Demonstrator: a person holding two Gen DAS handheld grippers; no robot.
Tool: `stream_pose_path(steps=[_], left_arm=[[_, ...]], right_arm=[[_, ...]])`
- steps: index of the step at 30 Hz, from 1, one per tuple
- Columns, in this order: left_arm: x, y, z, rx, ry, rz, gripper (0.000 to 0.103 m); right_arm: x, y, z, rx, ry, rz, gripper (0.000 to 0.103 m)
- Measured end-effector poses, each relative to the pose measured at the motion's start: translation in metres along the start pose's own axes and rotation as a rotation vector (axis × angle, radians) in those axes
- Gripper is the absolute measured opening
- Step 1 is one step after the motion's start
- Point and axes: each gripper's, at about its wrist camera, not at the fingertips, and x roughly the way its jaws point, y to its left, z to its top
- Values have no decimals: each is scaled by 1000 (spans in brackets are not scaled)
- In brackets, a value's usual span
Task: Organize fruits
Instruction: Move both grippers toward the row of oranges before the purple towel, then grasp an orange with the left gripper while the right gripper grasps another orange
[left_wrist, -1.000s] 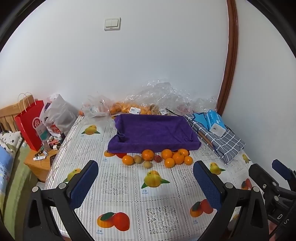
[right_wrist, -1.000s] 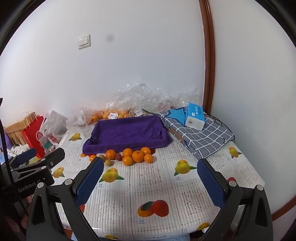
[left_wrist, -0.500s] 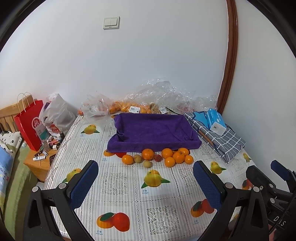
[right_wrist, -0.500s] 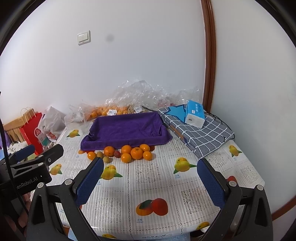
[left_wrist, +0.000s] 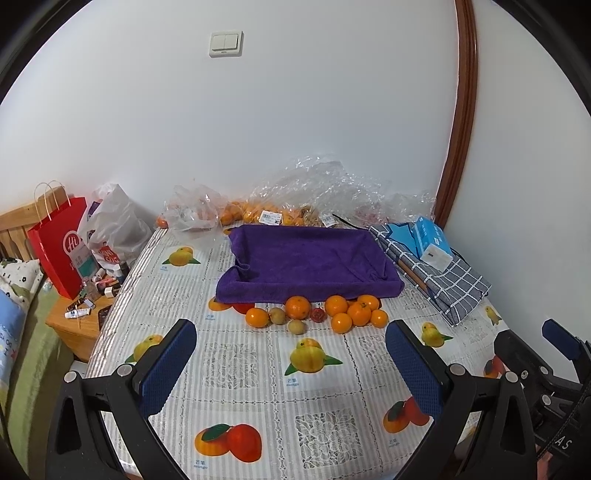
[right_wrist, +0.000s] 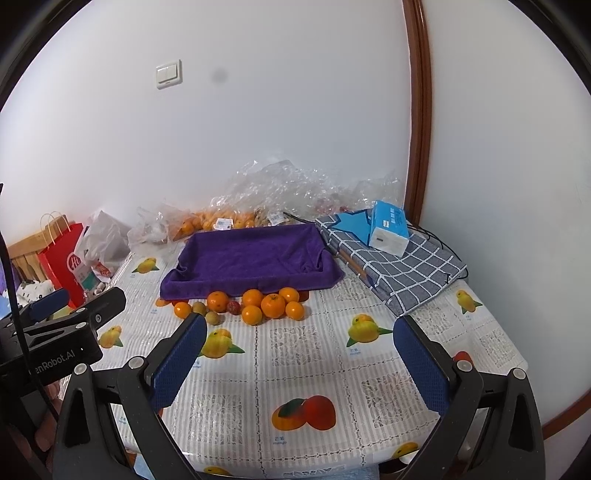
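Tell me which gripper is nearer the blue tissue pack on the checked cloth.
Right, by a modest margin. The right gripper sits on the tissue pack's side of the table; the left gripper is farther left, both well short of it.

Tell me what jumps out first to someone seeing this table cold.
The purple towel-lined tray at the middle of the table, toward the wall, grabs the eye, empty so far. Right in front of it sits a loose cluster of oranges mixed with a few small brownish fruits and one small red fruit. Nearer the camera, the left tool and right tool hover open over the fruit-print tablecloth.
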Motion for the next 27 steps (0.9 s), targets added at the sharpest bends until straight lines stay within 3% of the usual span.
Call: stream_pose_path(steps=[14, 27], left_arm=[[10, 0, 4, 3, -32, -1, 103], [43, 5, -1, 11, 8, 6, 103]], right_arm=[[23, -5, -1, -10, 32, -2, 100], [62, -7, 0, -36, 78, 2, 101]])
